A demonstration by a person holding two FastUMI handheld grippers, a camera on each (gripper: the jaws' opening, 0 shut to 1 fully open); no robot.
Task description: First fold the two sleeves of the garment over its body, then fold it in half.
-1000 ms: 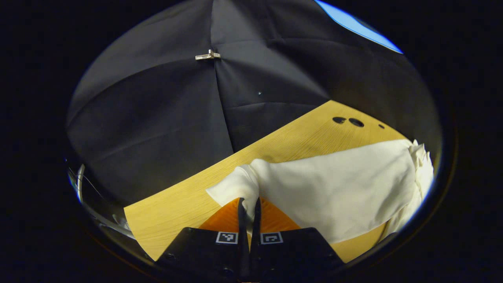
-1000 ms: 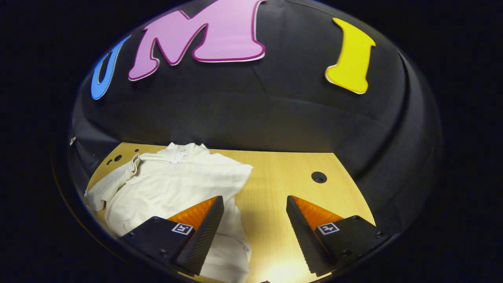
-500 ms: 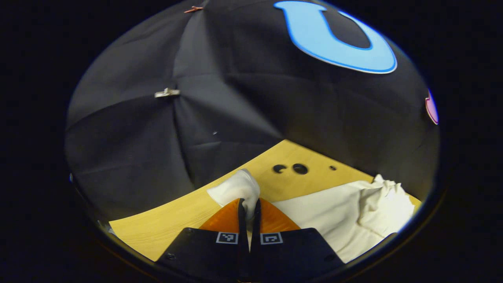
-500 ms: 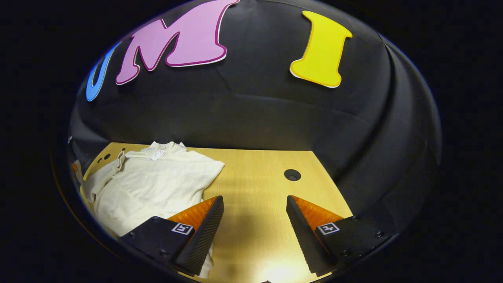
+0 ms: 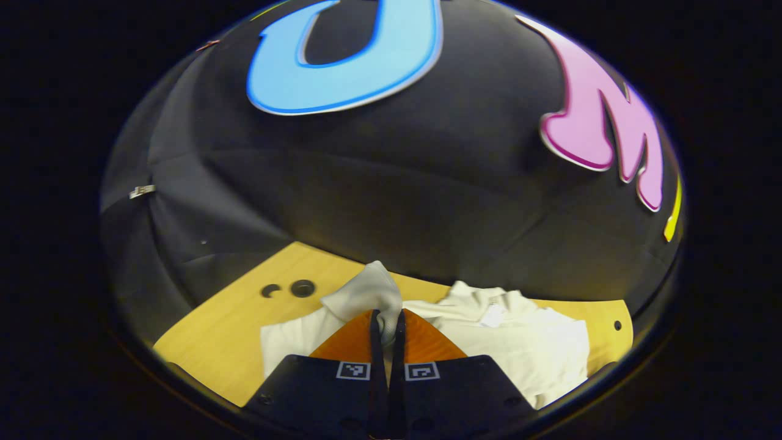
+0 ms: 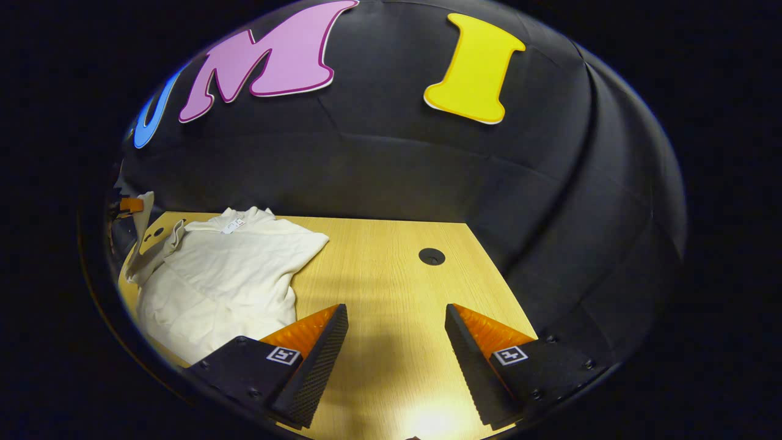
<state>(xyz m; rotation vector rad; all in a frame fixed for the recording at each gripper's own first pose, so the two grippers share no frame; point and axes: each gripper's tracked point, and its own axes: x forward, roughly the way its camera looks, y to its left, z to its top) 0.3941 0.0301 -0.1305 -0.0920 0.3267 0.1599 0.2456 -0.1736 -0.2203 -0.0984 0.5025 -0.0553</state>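
Note:
A cream garment (image 5: 519,342) lies on the wooden table (image 5: 232,330). My left gripper (image 5: 386,321) is shut on the cuff end of its sleeve (image 5: 366,293), which bunches up just above the fingertips, lifted over the garment's body. In the right gripper view the same garment (image 6: 226,275) lies at the left, its neck label toward the wall. The lifted sleeve (image 6: 144,211) hangs at the far left edge beside the other gripper (image 6: 128,205). My right gripper (image 6: 396,318) stands open above bare table to the garment's right, holding nothing.
Round holes (image 5: 302,288) pierce the table near its far left corner, and another hole (image 6: 432,256) sits right of the garment. The black cloth wall (image 6: 379,171) closes the table's far side and right edge.
My left gripper has lifted the sleeve and swung it rightward over the garment's body. My right gripper has drawn a little to the right, away from the garment.

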